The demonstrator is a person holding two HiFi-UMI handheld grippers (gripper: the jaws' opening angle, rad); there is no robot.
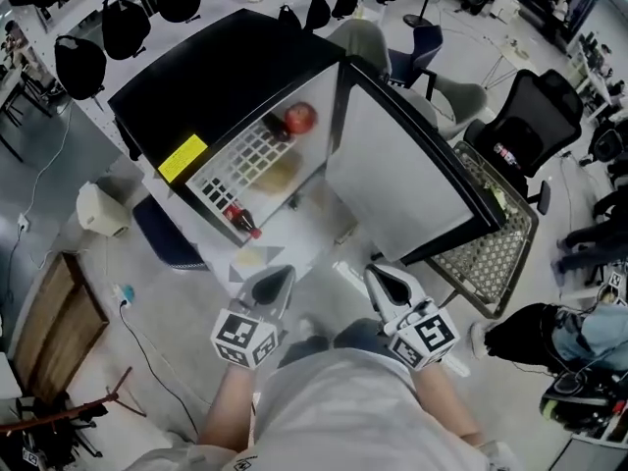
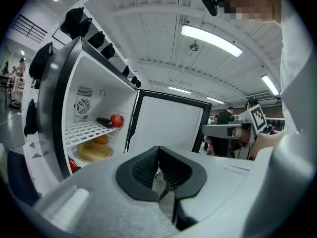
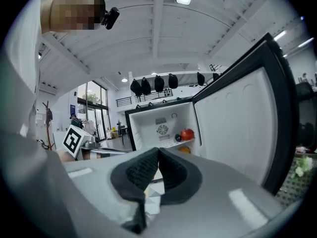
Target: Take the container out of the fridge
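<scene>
A small black fridge (image 1: 196, 86) stands with its door (image 1: 402, 175) swung open to the right. The yellowish container (image 1: 280, 173) lies under the white wire shelf (image 1: 245, 160); the left gripper view shows this container (image 2: 94, 151) low down with an orange fruit behind it. On the shelf sit a red apple (image 1: 300, 118) and a dark eggplant (image 1: 276, 129). My left gripper (image 1: 280, 281) and right gripper (image 1: 381, 281) hover side by side short of the fridge, both shut and empty. Their pads meet in the left gripper (image 2: 158, 150) and right gripper (image 3: 158, 152) views.
A red-capped bottle (image 1: 242, 221) lies at the fridge's bottom front. Right of the door stand a wire basket (image 1: 491, 253) and a black office chair (image 1: 535, 116). A white device (image 1: 101, 209) and a wooden board (image 1: 54, 322) are on the floor at left.
</scene>
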